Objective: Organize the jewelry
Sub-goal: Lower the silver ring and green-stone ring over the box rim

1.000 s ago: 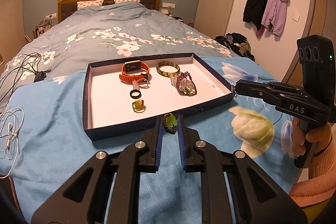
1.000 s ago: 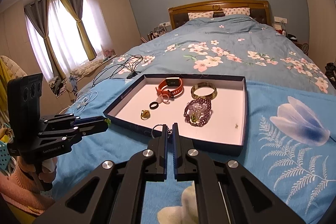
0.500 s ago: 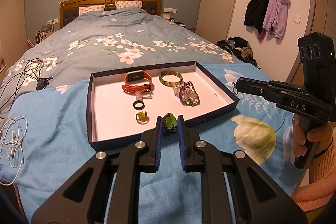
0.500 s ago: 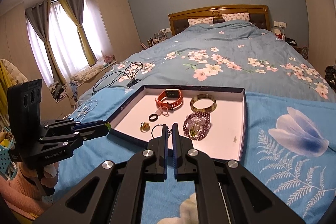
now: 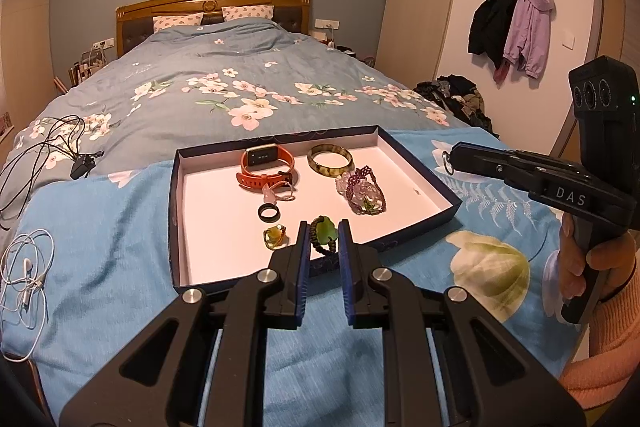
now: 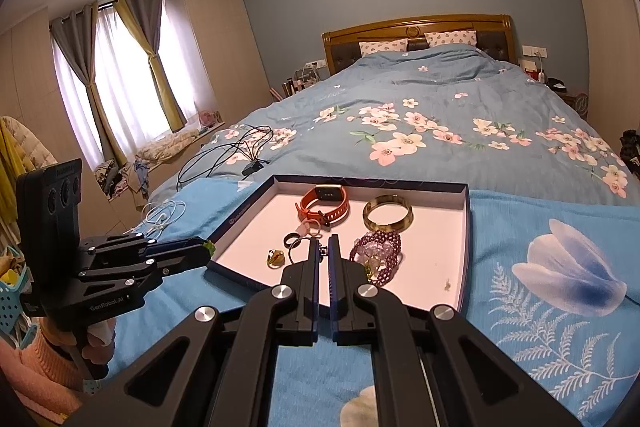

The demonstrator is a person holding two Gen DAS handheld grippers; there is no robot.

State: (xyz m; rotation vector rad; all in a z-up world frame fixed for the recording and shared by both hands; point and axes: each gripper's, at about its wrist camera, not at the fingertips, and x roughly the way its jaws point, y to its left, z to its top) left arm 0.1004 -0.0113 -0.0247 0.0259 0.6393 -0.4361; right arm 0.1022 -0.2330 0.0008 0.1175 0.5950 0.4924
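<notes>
Since a moment ago, both hands have stayed almost where they were. The view has tipped up just a little, so the dark blue box (image 5: 416, 163) now sits lower in both pictures. The things in it have not moved.

Far left on the bed lie white earphones (image 5: 28, 267) and black cables (image 5: 60, 139). Next comes the box with its pale pink floor. In its back part lies an orange watch (image 5: 266, 169). Just in front of the watch are a black ring (image 5: 269, 213) and a small yellow ring (image 5: 275, 237). To the right of the watch lies a greenish bangle (image 5: 330, 159), and in front of that a heap of purple beads (image 5: 363, 191).

The left gripper (image 5: 324, 235) is over the near edge of the box. Its blue pads are closed tight on a green stone on a dark cord (image 5: 325, 231), which fills the small gap between them.

The right gripper (image 6: 324, 249) hovers over the near part of the box, and its jaws are almost touching. They pinch the clasp of a thin silver ring (image 5: 447, 161) that hangs from the tips. In the left camera this ring shows past the right side of the box. A hand in an orange sleeve (image 5: 592, 259) holds the handle.
</notes>
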